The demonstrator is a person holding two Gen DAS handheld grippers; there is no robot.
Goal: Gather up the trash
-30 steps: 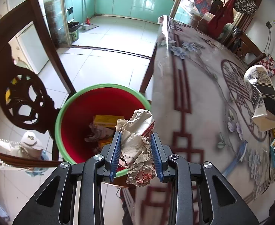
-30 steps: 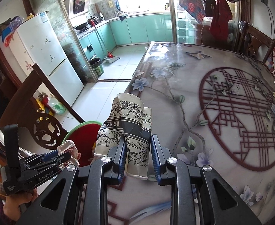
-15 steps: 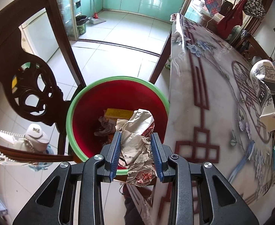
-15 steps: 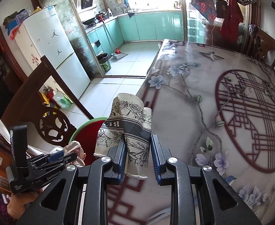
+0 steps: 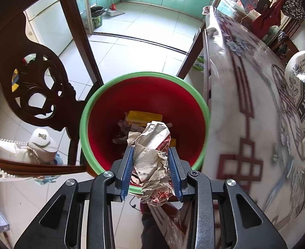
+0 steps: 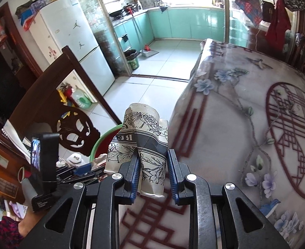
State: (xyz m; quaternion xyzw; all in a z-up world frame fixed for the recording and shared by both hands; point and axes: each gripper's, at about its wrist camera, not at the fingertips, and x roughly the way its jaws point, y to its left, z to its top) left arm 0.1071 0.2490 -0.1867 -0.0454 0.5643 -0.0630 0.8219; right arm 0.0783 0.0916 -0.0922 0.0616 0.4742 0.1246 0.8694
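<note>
**Two Pieces of Trash, One Red Bin**

The left gripper [image 5: 151, 171] is squeezing a crumpled paper wrapper [image 5: 152, 155] between its blue pads [image 5: 127, 170]. The wrapper sticks out past the tips and also hangs down under them. Just ahead of the tips and below them is the red trash bin [image 5: 198, 101] with its green rim. Some trash lies in the bottom already, with a yellow box [image 5: 144, 116] among it.

The right gripper [image 6: 153, 175] is clamped on a squashed paper cup [image 6: 141, 143] with black flower drawings. It is over the edge of the flowered table [image 6: 225, 112]. The bin [image 6: 98, 143] is ahead of it and off to its left, partly hidden by the cup. The left gripper [image 6: 77, 171] shows there too.

What could go wrong? The wrapper's low end hangs over the near rim, maybe not inside it. If the pads let go here, the wrapper could hit the rim and fall on the tile floor [image 5: 131, 47]. A carved wooden chair [image 5: 38, 87] stands close on the left gripper's left, so a big swing could bump it. The cup is not over the bin yet, so letting it go now would probably drop it on the table or floor.
</note>
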